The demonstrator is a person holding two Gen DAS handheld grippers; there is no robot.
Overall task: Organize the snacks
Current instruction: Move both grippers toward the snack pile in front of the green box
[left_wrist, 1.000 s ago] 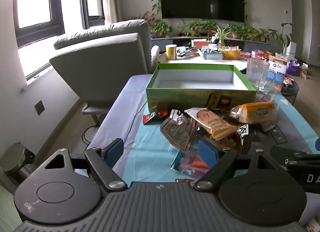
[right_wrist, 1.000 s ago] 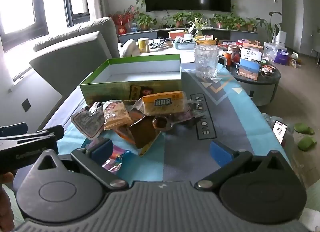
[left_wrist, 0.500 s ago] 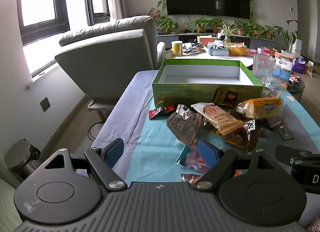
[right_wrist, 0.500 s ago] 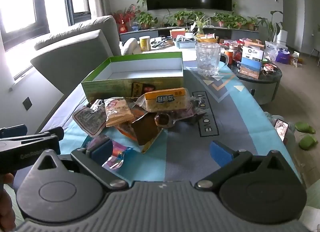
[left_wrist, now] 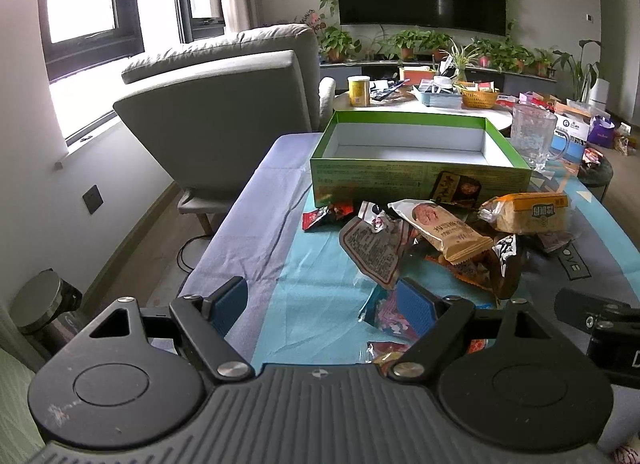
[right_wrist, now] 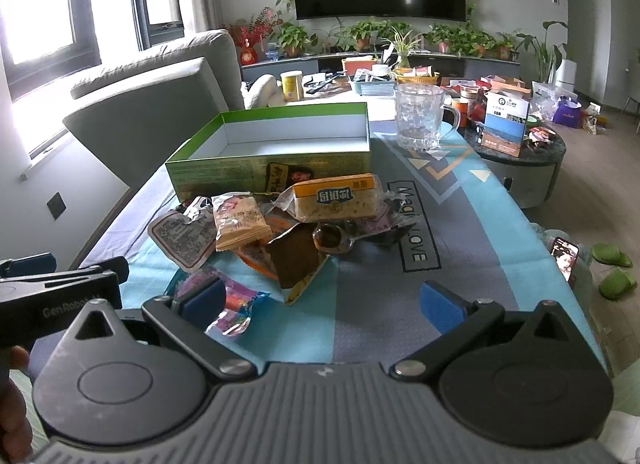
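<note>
Progress check, snack sorting. The green box (left_wrist: 416, 180) stood at the far end of the counter (left_wrist: 256, 232), open at the top, and its white interior showed nothing inside in either wrist view. Judgement: no snack had been placed yet, so the task was at or close to its start.

The snacks lay in a loose overlapping pile just in front of the box's near wall. Identified in the pile: yellow-labelled cake pack (right_wrist: 336, 196) on top toward the right; tan biscuit pack (left_wrist: 444, 230); grey pouch with printed text (left_wrist: 372, 252) at the left of the pile; dark brown wrapper (right_wrist: 296, 260); small red packet (left_wrist: 326, 214) near the box's left corner; pink-purple candy wrapper (right_wrist: 232, 306) nearest the grippers; one dark pack (right_wrist: 286, 178) leaning against the box wall. Several more were buried and could not be told apart.

Left gripper (left_wrist: 322, 306): jaws spread wide, nothing between them, hovering over the near counter edge with its right pad close to the candy wrapper. Right gripper (right_wrist: 324, 302): jaws spread wide, nothing held, low over the counter to the right of the pile's near end.

A glass mug (right_wrist: 420, 120) stood beside the box's far right corner, apart from the pile.

Left to do, by my reading: every visible snack still needed moving into the box.
</note>
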